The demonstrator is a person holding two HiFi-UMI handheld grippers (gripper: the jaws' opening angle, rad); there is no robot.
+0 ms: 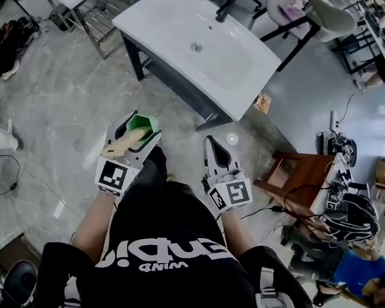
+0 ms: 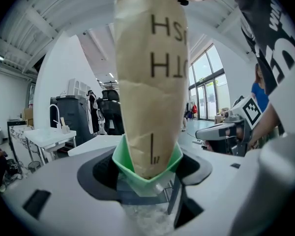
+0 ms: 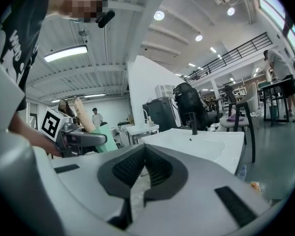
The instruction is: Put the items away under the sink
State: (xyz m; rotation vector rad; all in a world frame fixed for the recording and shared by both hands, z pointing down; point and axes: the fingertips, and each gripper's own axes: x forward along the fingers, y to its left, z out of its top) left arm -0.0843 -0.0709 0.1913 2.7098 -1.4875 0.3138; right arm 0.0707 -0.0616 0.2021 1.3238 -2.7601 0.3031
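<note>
The left hand-held gripper (image 1: 136, 128) is clamping a green cup (image 1: 145, 121), jaws spread fairly wide around its body, and a tall tan paper pack (image 1: 120, 144) is standing up out of that cup. In the left gripper view the pack (image 2: 150, 82) is towering over the cup (image 2: 147, 175) and leaning back toward the person, so this load is top-heavy. The right hand-held gripper (image 1: 213, 143) is riding alongside with its jaws pressed together (image 3: 143, 163) and nothing in them.

The white sink (image 1: 173, 18) is sitting ahead on its dark frame (image 1: 179, 85), well apart from both grippers, with grey floor (image 1: 64, 108) in between. So the cup is in the air, not yet stowed. What lies beneath the basin is not showing from up here.

To place it well, I'd say the person is going to need to get low and bring the cup in level under the frame's front rail. The pack's top is the part most likely to catch, so tipping the cup forward is a risk. The base should be resting flat before the jaws let go. The free right gripper could be steadying the pack.
</note>
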